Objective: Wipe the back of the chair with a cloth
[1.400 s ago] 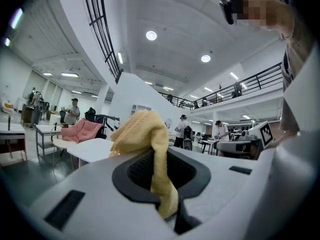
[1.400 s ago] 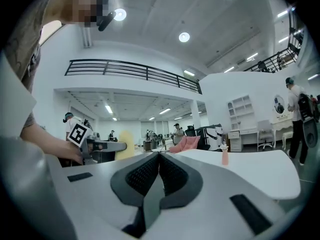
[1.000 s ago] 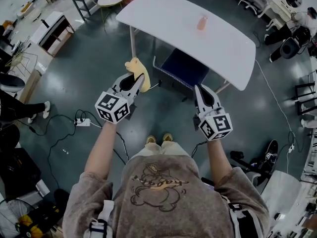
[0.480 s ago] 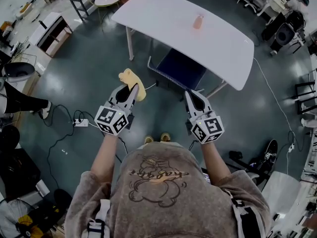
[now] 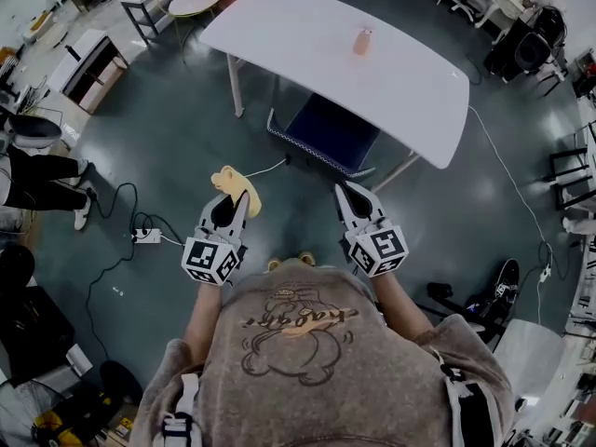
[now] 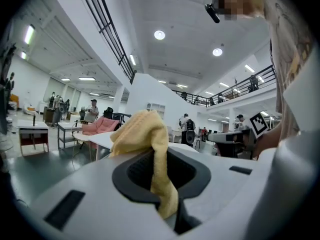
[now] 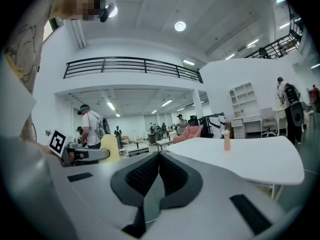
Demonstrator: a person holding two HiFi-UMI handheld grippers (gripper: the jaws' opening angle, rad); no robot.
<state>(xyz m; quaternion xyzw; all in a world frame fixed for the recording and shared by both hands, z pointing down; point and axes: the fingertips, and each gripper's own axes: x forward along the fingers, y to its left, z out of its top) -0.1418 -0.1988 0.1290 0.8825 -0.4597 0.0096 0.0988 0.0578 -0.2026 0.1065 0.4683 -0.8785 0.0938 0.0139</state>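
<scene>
While the person stood on a dark, glossy floor (image 5: 186,147) facing a white table (image 5: 410,91), both grippers pointed toward it. The left gripper (image 5: 233,200) had its jaws closed on a yellow cloth (image 5: 235,184) – the fabric bunched up above the tips and one fold hung down between the pads. The right gripper (image 5: 346,190) had its jaws pressed together with nothing between them. A blue chair (image 5: 331,128) stood partly under the table's near edge, apart from both grippers and from the cloth, so the cloth touched no part of it.

The tabletop was bare but for a small peach bottle (image 5: 361,41) standing upright toward its far side. Black cables (image 5: 107,268) trailed across the floor to a power strip (image 5: 146,236) at the person's left. Beyond the table's far left corner stood a small round table (image 5: 200,1), and a low bench (image 5: 93,59) stood further left.

Both gripper views showed a tall open hall – round ceiling lights, a railed upper gallery, white walls, and several people standing among desks in the distance.
</scene>
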